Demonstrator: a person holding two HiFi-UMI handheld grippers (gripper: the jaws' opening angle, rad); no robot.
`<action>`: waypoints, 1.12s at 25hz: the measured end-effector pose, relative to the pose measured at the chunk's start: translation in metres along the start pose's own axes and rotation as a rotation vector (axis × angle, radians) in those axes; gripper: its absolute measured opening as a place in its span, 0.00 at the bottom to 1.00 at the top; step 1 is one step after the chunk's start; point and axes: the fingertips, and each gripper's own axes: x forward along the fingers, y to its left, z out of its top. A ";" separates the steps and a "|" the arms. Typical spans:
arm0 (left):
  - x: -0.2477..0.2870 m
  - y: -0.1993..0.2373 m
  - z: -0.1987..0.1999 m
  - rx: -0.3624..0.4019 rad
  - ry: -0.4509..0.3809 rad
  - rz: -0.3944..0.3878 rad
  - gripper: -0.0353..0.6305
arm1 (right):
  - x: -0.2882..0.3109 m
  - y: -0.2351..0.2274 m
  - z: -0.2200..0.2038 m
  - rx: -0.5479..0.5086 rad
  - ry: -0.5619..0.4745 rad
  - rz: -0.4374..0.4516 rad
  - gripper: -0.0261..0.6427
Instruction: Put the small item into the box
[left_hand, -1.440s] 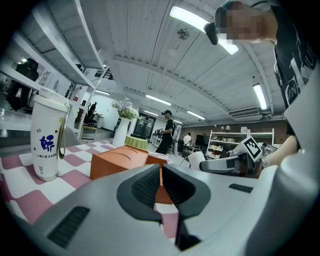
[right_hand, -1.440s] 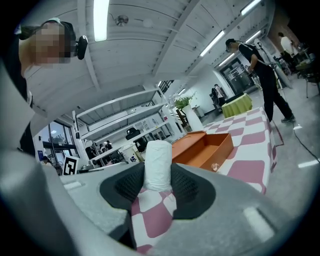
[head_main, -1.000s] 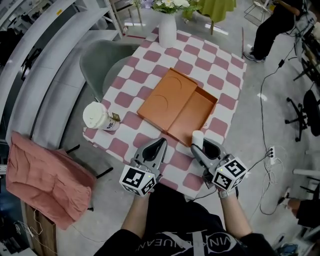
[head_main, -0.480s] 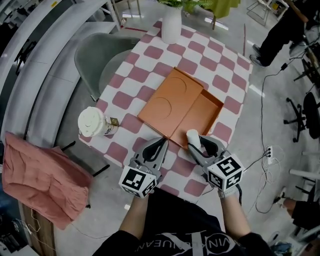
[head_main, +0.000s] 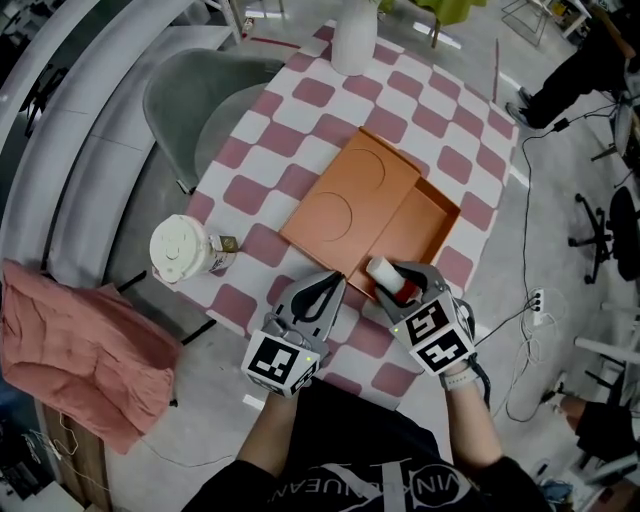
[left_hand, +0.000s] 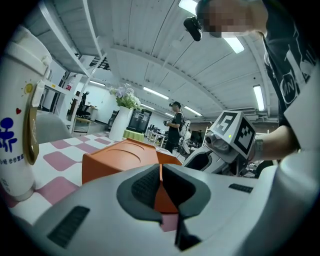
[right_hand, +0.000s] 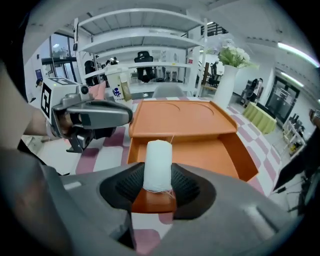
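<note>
An open orange box (head_main: 415, 225) lies on the checked table, its lid (head_main: 350, 195) folded out flat to the left. My right gripper (head_main: 392, 280) is shut on a small white spool of thread (head_main: 384, 271), held upright over the box's near edge; the spool (right_hand: 158, 165) stands between the jaws with the box tray (right_hand: 200, 152) just beyond. My left gripper (head_main: 322, 293) is shut with nothing in it, near the box's front left corner (left_hand: 120, 160).
A white lidded cup (head_main: 180, 250) stands at the table's left edge with a small jar (head_main: 226, 243) beside it. A white vase (head_main: 355, 40) is at the far end. A grey chair (head_main: 195, 95) sits left of the table. A person (head_main: 590, 60) stands far right.
My right gripper has carried the spool forward and left, from beside the box's near corner to over its near edge. The left gripper has barely moved.
</note>
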 end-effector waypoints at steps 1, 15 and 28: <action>0.001 0.000 0.000 0.002 0.003 -0.003 0.08 | 0.002 -0.001 0.000 -0.008 0.014 0.005 0.28; 0.004 0.008 0.013 0.012 -0.008 -0.004 0.08 | 0.018 0.006 -0.010 -0.144 0.171 0.092 0.28; 0.001 0.007 0.012 -0.003 -0.016 0.003 0.08 | 0.015 0.008 -0.012 -0.160 0.157 0.109 0.28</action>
